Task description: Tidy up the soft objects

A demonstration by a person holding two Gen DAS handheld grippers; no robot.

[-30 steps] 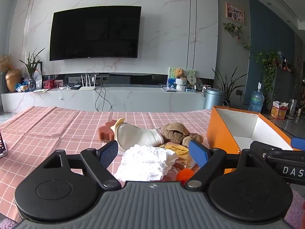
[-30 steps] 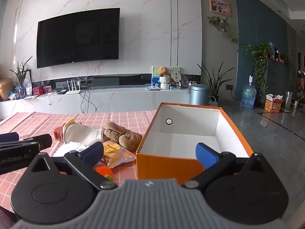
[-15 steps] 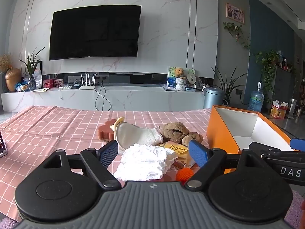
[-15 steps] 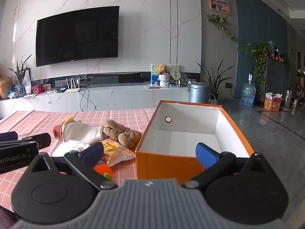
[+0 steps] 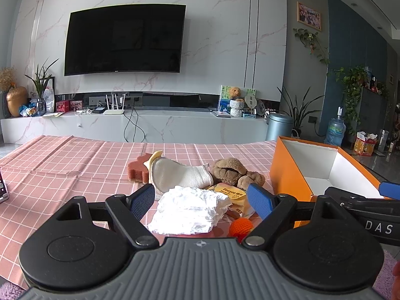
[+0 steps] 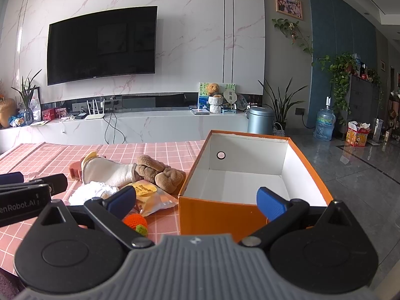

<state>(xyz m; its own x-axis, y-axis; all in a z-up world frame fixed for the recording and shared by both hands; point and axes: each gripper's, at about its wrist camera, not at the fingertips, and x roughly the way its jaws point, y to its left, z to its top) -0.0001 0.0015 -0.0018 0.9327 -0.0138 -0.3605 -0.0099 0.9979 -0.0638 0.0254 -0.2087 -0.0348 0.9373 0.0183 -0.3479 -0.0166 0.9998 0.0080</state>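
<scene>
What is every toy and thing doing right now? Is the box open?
Box: open, empty.
Left gripper: open, holding nothing.
Right gripper: open, holding nothing.
Tissue: crumpled, on cloth.
Plush: lying down.
Sock: lying flat.
TV: off.

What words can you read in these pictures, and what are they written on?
"DAS": white letters on the black body of the right gripper, cut off at the picture's edge.
"enRobot.AI": white letters on the black body of the left gripper, its start cut off.
"Deeyeo": seems to be printed on the yellow packet; the smaller print is blurred.
The red boxes on the TV shelf: too small to read.
</scene>
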